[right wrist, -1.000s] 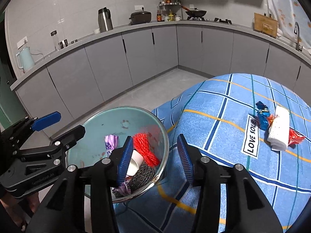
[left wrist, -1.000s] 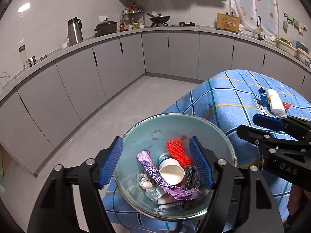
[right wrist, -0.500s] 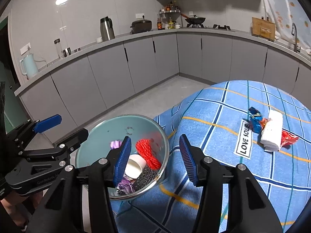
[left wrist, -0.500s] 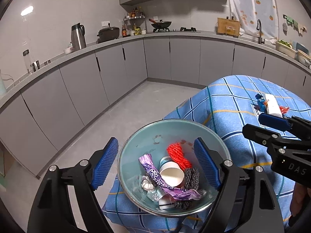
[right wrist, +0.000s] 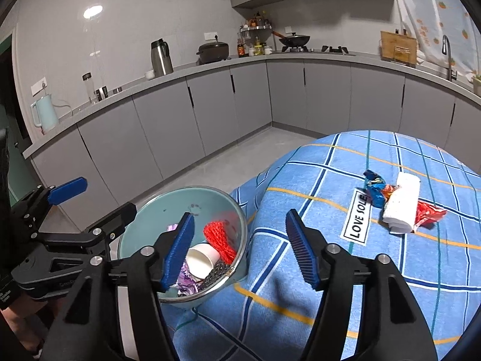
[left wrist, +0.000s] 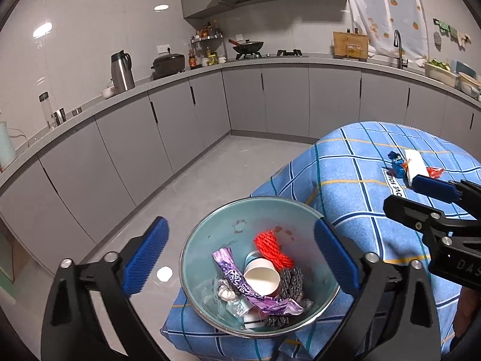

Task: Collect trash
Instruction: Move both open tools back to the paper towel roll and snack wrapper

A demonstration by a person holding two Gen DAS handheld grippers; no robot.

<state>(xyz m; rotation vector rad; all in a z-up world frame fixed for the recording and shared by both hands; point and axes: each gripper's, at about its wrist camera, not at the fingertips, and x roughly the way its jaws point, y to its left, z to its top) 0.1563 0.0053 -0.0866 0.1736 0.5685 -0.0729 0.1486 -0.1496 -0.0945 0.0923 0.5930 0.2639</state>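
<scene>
A teal metal bowl sits at the near left corner of the blue checked tablecloth. It holds a white paper cup, red netting, a purple wrapper, a dark scrubber and crumpled foil. My left gripper is open, its fingers on either side of the bowl, apart from it. My right gripper is open and empty over the bowl's right rim. Farther right on the cloth lie a white roll, a blue wrapper and a red wrapper.
Grey kitchen cabinets and a countertop with a kettle, pot and wok run along the back wall. Grey floor lies left of the table. A "LOVE SOLE" label is on the cloth.
My left gripper has opened wider and pulled back and up from the bowl. My right gripper has also opened wider and drawn back a little. The trash in the bowl has not moved.
</scene>
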